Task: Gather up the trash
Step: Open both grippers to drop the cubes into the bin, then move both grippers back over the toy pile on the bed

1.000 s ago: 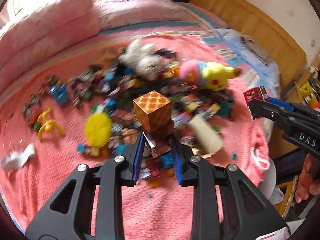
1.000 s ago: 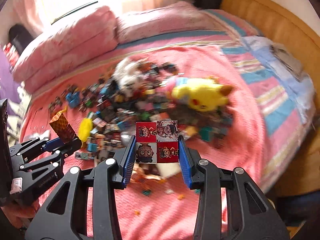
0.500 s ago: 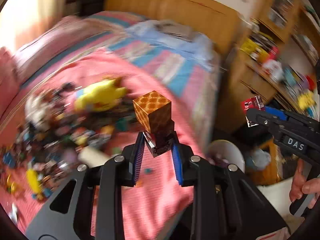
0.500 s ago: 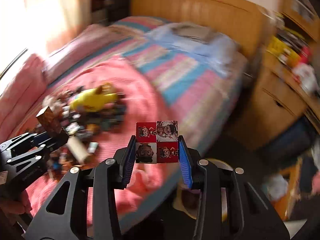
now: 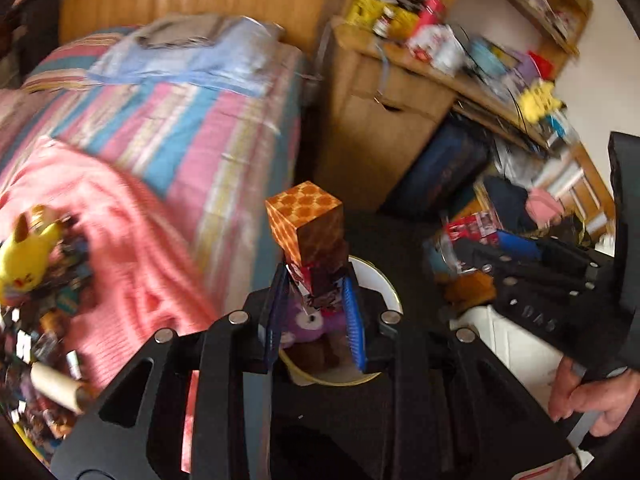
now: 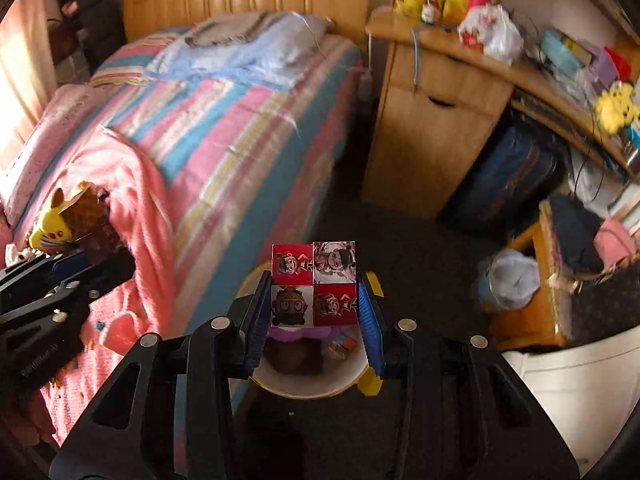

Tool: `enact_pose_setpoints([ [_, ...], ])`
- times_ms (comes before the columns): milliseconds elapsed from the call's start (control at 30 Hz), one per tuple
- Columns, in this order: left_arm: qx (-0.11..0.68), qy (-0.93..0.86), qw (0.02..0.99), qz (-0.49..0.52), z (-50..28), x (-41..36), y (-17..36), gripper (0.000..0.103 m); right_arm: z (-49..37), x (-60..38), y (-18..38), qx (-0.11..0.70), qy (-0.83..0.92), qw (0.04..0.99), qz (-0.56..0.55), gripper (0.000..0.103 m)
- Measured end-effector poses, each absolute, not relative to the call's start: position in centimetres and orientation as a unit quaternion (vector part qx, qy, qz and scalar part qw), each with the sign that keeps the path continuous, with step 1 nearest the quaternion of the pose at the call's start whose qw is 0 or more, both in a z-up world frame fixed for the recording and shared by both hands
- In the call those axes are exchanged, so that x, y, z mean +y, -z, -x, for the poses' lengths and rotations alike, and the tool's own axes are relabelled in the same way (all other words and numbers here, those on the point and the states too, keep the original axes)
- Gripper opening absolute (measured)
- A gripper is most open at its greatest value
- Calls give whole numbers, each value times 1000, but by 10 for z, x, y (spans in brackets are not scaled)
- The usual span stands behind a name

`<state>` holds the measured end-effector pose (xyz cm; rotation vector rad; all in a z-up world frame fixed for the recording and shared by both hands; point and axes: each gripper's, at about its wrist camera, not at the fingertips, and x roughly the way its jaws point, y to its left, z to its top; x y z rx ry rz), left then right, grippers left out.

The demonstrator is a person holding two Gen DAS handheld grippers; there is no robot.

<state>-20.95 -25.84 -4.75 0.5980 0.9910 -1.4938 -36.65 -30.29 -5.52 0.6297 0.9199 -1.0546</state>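
Note:
My left gripper (image 5: 314, 312) is shut on a small stack of boxes, an orange checkered cube (image 5: 304, 228) on top of a dark printed box (image 5: 320, 284). My right gripper (image 6: 314, 316) is shut on a red-and-white box with cartoon pictures (image 6: 314, 284). Both hang over a white bin with a yellow rim (image 6: 312, 390) on the dark floor beside the bed; its rim (image 5: 384, 284) also shows in the left wrist view. Something purple (image 6: 296, 334) lies inside. The right gripper (image 5: 476, 248) appears at the right of the left wrist view, a hand (image 5: 592, 396) on its handle.
The bed with a striped cover (image 6: 240, 120) and pink blanket (image 6: 136, 208) lies left, carrying a yellow plush (image 6: 50, 228) and scattered small boxes (image 5: 36, 344). A wooden cabinet (image 6: 424, 128), a cluttered desk (image 6: 560, 60) and a dark blue case (image 6: 504, 176) stand ahead.
Both grippers have swung right, away from the pile on the bed, and now hang over the bin on the floor. Each keeps its box.

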Motion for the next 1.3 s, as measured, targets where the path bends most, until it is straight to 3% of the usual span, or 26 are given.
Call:
enact_pose_setpoints([
  [133,449,639,556,-284,227,-277,82,29,371,-315,89,441,480,697,-298,41],
  [233,459,636,540,-307,235,-286,105,57,375,-322,114,455,475,678,-327,47],
  [333,476,625,537,-307,231,-288,120,62,380,-324,129,463,474,666,-342,57],
  [733,498,564,607,-257,166,-240,113,63,337,-326,126,489,430,691,-314,57],
  [1300,568,295,760,-113,21,5,111,63,90,-179,123,546,124,814,-155,57],
])
